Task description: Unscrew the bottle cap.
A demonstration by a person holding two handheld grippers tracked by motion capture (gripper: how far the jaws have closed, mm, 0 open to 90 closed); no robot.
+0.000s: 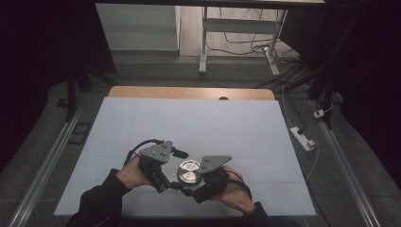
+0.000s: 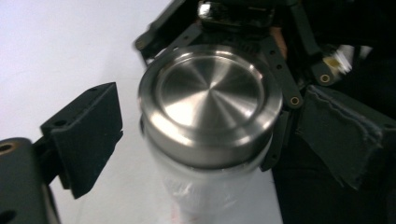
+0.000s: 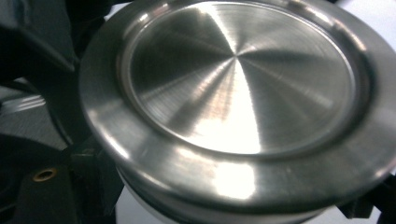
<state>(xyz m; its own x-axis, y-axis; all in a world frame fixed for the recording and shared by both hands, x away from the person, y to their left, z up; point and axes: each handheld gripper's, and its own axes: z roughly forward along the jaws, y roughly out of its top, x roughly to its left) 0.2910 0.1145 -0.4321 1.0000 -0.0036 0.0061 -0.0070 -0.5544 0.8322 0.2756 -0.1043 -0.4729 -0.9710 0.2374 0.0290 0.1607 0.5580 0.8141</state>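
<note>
Steel lid (image 2: 211, 100) sits on a white bottle (image 2: 205, 196), which stands on the white table (image 1: 198, 118) near its front edge, between both hands. Right gripper (image 1: 198, 182) is clamped on the bottle below the lid. Left gripper (image 1: 170, 182) stands apart, one black finger (image 2: 86, 135) free beside the lid. I judge the lid is being unscrewed; next the left claw should close on it again and turn

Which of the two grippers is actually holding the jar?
The right gripper: its jaws clamp the jar below the steel lid. The left gripper stands open, its pads off it.
</note>
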